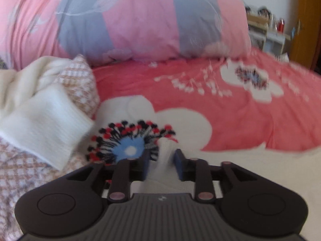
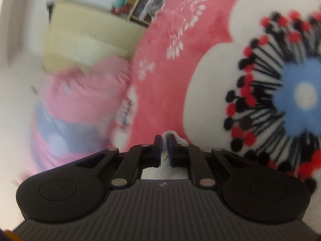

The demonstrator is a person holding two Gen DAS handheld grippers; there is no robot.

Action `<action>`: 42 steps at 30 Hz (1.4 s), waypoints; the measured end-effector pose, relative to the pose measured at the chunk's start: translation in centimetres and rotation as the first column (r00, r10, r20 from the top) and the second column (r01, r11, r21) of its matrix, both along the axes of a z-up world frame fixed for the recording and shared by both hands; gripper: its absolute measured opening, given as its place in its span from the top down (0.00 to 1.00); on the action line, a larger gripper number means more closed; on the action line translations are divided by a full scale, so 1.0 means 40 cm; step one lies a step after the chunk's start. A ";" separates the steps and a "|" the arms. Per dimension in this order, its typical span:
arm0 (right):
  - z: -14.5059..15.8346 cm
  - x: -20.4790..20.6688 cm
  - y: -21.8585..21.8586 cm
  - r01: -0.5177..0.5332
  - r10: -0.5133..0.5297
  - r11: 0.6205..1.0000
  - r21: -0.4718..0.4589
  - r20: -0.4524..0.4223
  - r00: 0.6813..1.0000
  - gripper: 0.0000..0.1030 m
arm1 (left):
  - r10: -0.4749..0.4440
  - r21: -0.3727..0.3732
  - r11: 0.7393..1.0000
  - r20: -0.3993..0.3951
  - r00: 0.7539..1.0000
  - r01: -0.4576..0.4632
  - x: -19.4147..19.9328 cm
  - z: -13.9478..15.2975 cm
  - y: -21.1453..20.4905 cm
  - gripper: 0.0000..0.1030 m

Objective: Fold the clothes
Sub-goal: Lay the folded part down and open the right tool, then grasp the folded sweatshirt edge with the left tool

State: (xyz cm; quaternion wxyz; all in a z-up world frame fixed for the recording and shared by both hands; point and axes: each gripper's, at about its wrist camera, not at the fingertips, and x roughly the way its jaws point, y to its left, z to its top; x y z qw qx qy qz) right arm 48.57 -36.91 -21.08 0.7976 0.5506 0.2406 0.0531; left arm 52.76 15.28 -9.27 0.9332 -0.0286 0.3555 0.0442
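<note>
The left tool (image 1: 161,165) hangs low over the bed, tilted downward, its two blue pads standing apart with a peak of white cloth (image 1: 166,156) rising in the gap between them; the pads do not press on it, so the cloth sits loose there. This cloth belongs to a white garment (image 1: 250,172) that spreads flat across the bed under and to the right of the left tool, covering the near part of the pink bedspread (image 1: 230,120). The bedspread carries large white flowers with blue, red and black centres, and one such flower (image 1: 128,146) lies just ahead of the left pad. To the left of that tool sits a heap of other clothes: a folded white knit piece (image 1: 44,128) on top of a brown-and-white checked fabric (image 1: 80,84). Behind them a big pink and grey quilt (image 1: 130,20) is bunched up along the far side of the bed, and a small shelf (image 1: 266,32) stands by the wall at the right. The right tool (image 2: 164,148) has its pads almost together, with a thin fold of the same white cloth (image 2: 167,135) pinched between them and poking out just past the tips. Beyond it the bedspread (image 2: 160,80) stretches away, with a large flower (image 2: 297,96) close on the right and the quilt (image 2: 80,92) on the left. Both views are blurred.
</note>
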 end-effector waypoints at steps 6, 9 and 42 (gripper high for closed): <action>0.148 -0.122 -0.031 0.042 -0.037 0.993 -0.115 0.042 0.998 0.59 | 0.007 -0.107 0.994 0.099 0.995 0.004 -0.150 0.189 0.091 0.45; 0.229 -0.209 -0.017 0.002 0.006 0.984 -0.178 0.042 0.999 0.53 | -0.003 -0.128 0.992 0.128 0.992 0.019 -0.278 0.308 0.152 0.40; 0.113 -0.509 0.089 -0.057 0.041 0.993 -0.100 -0.164 0.986 0.11 | 0.168 -0.710 0.685 -0.063 0.984 -0.163 -0.478 -0.133 0.221 0.62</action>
